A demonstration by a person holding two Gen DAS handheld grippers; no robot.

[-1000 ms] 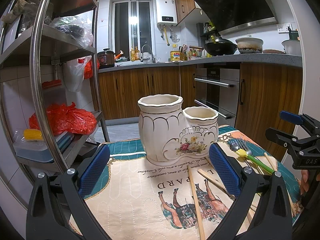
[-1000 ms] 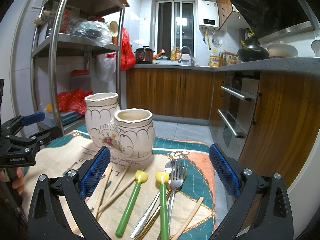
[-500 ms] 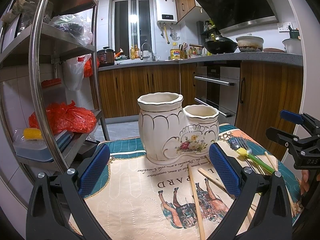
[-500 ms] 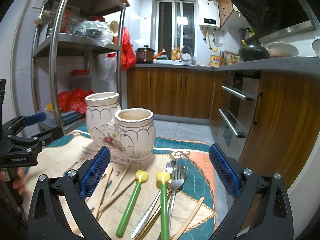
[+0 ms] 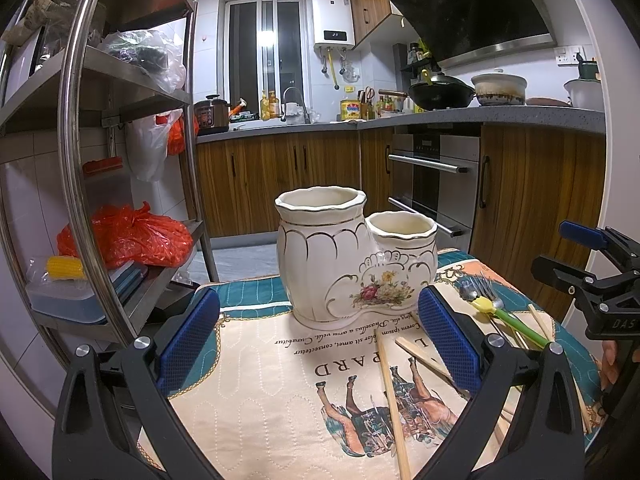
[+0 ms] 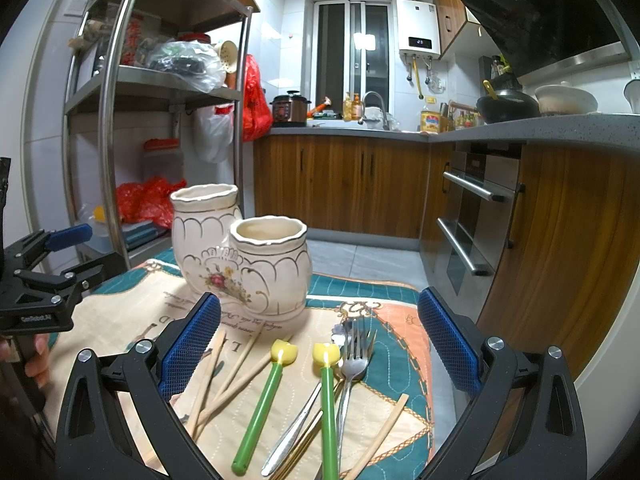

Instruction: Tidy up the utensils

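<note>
Nothing has shifted: both claws, left [image 5: 318, 334] and right [image 6: 318, 336], hover released (empty) before the holder [image 5: 352, 260].

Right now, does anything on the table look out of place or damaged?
Nothing looks damaged or spilled. The chopsticks, forks and green sticks lie loose and crossed on the mat, while both cups of the ceramic holder stand empty.

you get even indoor light from overhead, bright glare on the window [image 5: 264, 46], a soft shadow under the ceramic holder [image 5: 352, 256], sharp focus centrally, strong fisheye bending and black vignette at edges.
</note>
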